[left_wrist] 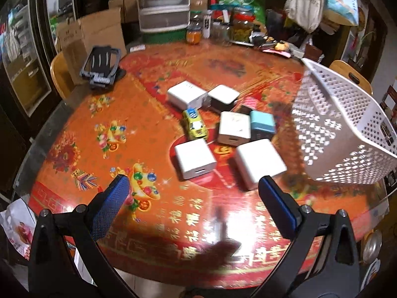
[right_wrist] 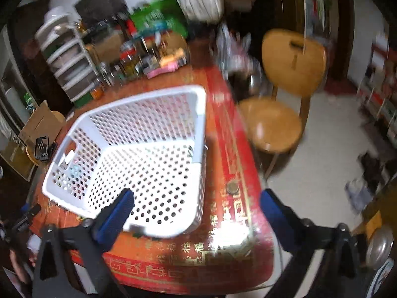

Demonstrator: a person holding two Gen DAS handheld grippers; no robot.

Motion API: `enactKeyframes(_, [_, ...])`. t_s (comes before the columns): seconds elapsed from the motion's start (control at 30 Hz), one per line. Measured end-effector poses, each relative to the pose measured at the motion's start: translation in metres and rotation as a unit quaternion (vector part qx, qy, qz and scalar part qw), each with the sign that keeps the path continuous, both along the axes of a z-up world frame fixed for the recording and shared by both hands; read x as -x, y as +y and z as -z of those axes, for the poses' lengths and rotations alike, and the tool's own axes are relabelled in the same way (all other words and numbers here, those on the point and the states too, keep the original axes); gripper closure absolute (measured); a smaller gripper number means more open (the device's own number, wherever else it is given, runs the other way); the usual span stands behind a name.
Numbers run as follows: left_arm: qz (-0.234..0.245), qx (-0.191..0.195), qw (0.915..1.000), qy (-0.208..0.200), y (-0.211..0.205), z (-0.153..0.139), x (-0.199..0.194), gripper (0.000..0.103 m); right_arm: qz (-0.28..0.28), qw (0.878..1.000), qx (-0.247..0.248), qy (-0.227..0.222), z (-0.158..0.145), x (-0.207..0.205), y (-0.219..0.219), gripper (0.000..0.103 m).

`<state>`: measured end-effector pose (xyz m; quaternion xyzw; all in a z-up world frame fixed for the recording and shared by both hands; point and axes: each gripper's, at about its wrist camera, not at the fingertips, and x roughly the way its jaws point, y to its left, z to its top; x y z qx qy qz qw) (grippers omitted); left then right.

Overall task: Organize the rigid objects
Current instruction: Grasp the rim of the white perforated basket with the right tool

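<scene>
In the left wrist view several white charger blocks lie on the red tablecloth: one near left (left_wrist: 194, 159), one near right (left_wrist: 259, 162), one in the middle (left_wrist: 234, 128), two further back (left_wrist: 186, 94). A blue block (left_wrist: 262, 125) and a yellow toy car (left_wrist: 194, 124) lie among them. A white perforated basket (left_wrist: 345, 129) stands at the right; in the right wrist view it (right_wrist: 139, 149) looks empty. My left gripper (left_wrist: 192, 193) is open, just short of the near blocks. My right gripper (right_wrist: 196, 203) is open over the basket's near right corner.
A black phone stand (left_wrist: 100, 68) sits at the table's far left. Jars (left_wrist: 193, 33), a plastic drawer unit (left_wrist: 163, 2) and clutter line the far edge. A wooden chair (right_wrist: 280, 94) stands right of the table. A coin-like disc (right_wrist: 232, 188) lies near the right edge.
</scene>
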<state>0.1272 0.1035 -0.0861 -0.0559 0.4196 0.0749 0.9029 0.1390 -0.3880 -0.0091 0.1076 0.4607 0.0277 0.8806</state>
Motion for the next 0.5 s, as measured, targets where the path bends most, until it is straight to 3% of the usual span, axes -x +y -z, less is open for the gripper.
enactKeyframes(0.1, [-0.006,-0.001,1.0,0.006,0.009,0.01,-0.007,0.001,0.003,0.999,-0.006,0.035,0.02,-0.017,-0.008,0.034])
enactKeyframes(0.17, [-0.004,-0.002,1.0,0.008,0.011,0.014,-0.009,0.001,0.0,0.999,-0.011,0.049,0.029,-0.023,-0.007,0.04])
enactKeyframes(0.3, [0.016,0.008,0.9997,0.016,0.009,0.024,-0.021,0.001,-0.01,0.998,-0.019,0.061,0.039,-0.031,-0.002,0.057])
enactKeyframes(0.4, [0.032,0.018,0.9991,0.02,0.003,0.027,-0.025,0.001,-0.01,0.998,-0.019,0.065,0.039,-0.035,0.004,0.077])
enactKeyframes(0.5, [0.048,0.015,0.9985,0.023,-0.005,0.03,-0.03,0.001,-0.011,0.997,-0.007,0.07,0.039,-0.037,0.011,0.086])
